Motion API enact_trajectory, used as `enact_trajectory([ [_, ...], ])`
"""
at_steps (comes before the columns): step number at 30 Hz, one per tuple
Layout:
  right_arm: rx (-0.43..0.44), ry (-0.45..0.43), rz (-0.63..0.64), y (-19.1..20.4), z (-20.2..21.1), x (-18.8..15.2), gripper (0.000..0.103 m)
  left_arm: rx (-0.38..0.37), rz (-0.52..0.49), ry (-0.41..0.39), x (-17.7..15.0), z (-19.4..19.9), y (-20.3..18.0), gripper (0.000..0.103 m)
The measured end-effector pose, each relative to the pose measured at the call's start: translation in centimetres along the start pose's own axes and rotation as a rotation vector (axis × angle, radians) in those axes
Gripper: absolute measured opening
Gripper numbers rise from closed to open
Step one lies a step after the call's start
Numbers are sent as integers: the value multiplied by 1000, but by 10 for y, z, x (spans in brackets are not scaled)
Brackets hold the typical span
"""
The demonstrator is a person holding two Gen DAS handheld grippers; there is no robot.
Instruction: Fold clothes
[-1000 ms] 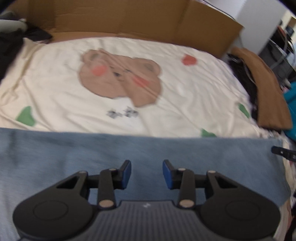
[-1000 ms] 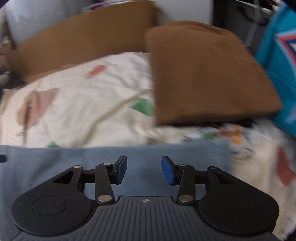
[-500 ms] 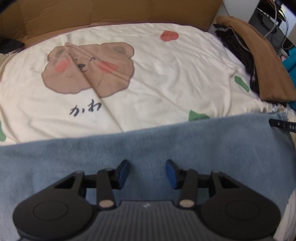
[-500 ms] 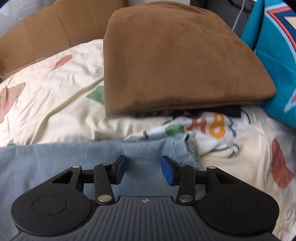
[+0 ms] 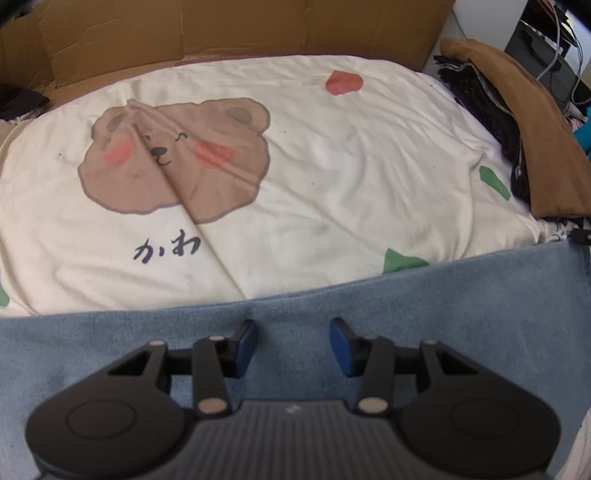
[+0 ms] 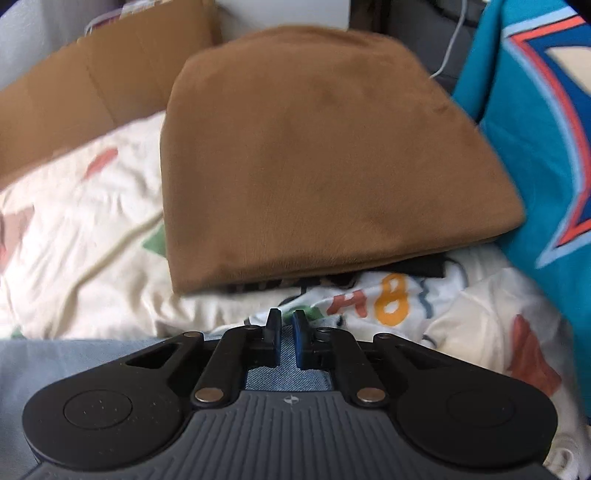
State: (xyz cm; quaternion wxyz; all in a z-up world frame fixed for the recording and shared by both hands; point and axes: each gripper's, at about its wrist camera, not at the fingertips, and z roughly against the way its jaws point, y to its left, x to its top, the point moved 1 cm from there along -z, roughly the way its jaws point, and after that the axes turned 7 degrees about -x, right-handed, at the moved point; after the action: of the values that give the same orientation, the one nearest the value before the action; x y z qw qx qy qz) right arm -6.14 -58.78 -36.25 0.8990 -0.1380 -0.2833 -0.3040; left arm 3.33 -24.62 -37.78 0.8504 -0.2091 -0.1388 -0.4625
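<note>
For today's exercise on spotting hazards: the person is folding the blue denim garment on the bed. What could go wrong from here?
1. Only the right gripper looks shut on the blue denim garment; the left gripper is open above it, so lifting now may drag it askew.
2. The right grip sits close to the folded brown garment and the printed cloth under it, so a pull might disturb that pile.

Two tools: the left tool and the right tool. One blue garment. One brown folded garment. One teal garment. One bear sheet. One cardboard sheet.
</note>
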Motion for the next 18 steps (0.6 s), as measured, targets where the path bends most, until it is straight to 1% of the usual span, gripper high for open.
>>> enact_trajectory([
  [3,-10,2,22,1,9,-8,12,-5,-11,-7,-1,0,0,47],
  [6,-23,44,42,-5,0,-18,10,-18,6,-8,1,3,4,46],
  [8,-12,72,1,-13,-9,-21,9,-45,48,-28,4,12,12,28],
  [10,-9,89,-32,-13,-17,-22,9,-45,75,-69,3,31,25,29],
  [11,-17,88,-24,-10,-17,-21,9,-39,88,-90,3,41,32,27],
  [14,-29,81,-10,-7,-15,-21,9,8,144,-141,-2,80,68,28],
  [16,-26,72,-17,-7,-11,-21,10,75,172,-164,-8,104,96,30],
  [18,-16,58,-23,-7,-5,-21,13,152,197,-181,-17,126,125,38],
])
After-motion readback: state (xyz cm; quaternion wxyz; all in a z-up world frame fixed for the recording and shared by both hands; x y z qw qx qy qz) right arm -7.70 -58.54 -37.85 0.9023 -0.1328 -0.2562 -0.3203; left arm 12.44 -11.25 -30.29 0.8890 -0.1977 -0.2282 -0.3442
